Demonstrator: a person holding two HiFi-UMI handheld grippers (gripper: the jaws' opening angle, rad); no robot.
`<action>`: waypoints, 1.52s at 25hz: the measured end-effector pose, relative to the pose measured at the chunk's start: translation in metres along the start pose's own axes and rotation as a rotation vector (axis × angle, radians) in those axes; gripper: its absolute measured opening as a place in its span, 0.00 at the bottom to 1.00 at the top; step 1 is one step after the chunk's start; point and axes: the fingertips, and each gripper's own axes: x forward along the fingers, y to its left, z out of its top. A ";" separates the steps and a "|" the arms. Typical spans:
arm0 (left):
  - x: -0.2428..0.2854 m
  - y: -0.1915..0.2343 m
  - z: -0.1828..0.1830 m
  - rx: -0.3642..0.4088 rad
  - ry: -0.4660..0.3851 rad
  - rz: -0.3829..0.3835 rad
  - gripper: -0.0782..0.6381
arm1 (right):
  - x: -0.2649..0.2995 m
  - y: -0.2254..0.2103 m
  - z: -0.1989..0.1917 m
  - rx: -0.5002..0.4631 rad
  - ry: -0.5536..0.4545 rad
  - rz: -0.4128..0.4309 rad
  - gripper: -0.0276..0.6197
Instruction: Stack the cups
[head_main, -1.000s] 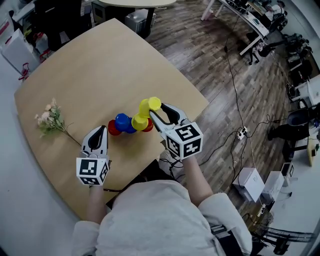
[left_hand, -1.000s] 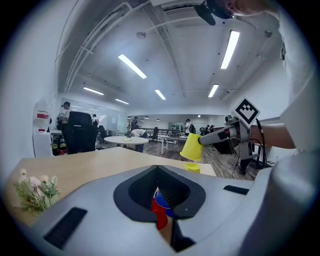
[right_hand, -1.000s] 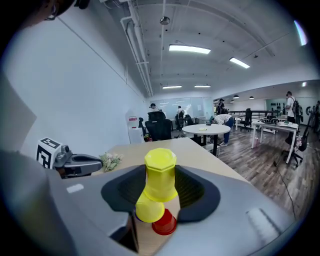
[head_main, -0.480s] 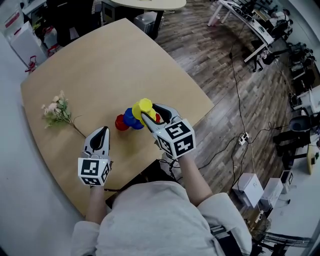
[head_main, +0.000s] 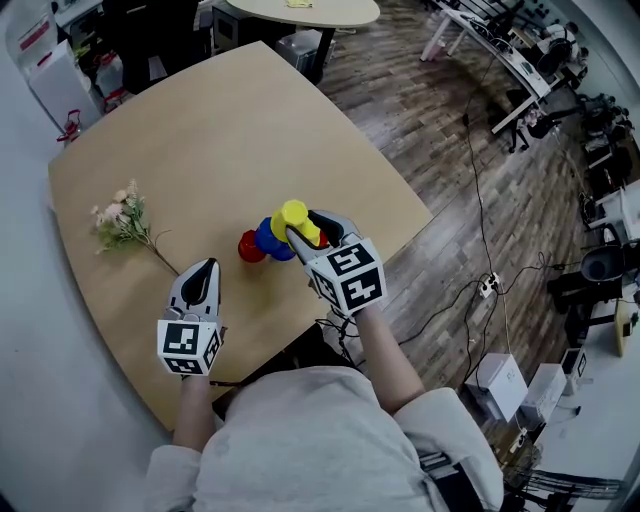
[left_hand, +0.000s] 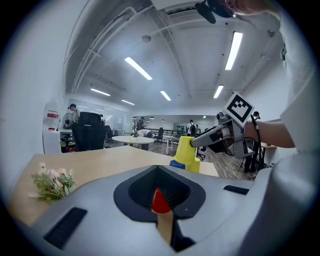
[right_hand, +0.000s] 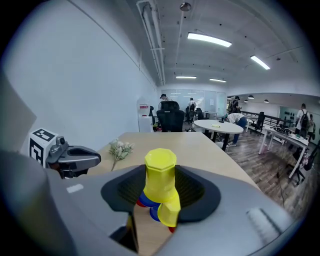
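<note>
Wooden table (head_main: 200, 140) bears cups (head_main: 262, 243); right gripper (head_main: 305, 230), cube (head_main: 347, 278) square-marked, grips yellow cup (head_main: 292, 214).

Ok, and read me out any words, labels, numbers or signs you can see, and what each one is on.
No text here can be read.
Red label on the white box by the wall: too small and blurred to read.
Marker cubes: black and white square patterns only, no letters or numbers.
Yellow cup and the other cups: no print visible.

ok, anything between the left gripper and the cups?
Nothing. The head view shows only bare table between the shut left gripper and the red cup, nearest of the cluster. The flower sprig lies off to the side.
</note>
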 end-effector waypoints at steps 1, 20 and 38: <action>0.000 0.001 0.000 -0.001 0.000 0.001 0.12 | 0.000 0.000 0.000 -0.002 -0.001 -0.002 0.34; -0.002 -0.003 0.009 0.014 -0.015 -0.012 0.12 | -0.007 -0.002 0.005 0.018 -0.051 -0.015 0.38; 0.010 -0.006 0.057 0.045 -0.133 -0.037 0.12 | -0.076 -0.028 0.023 0.035 -0.316 -0.182 0.06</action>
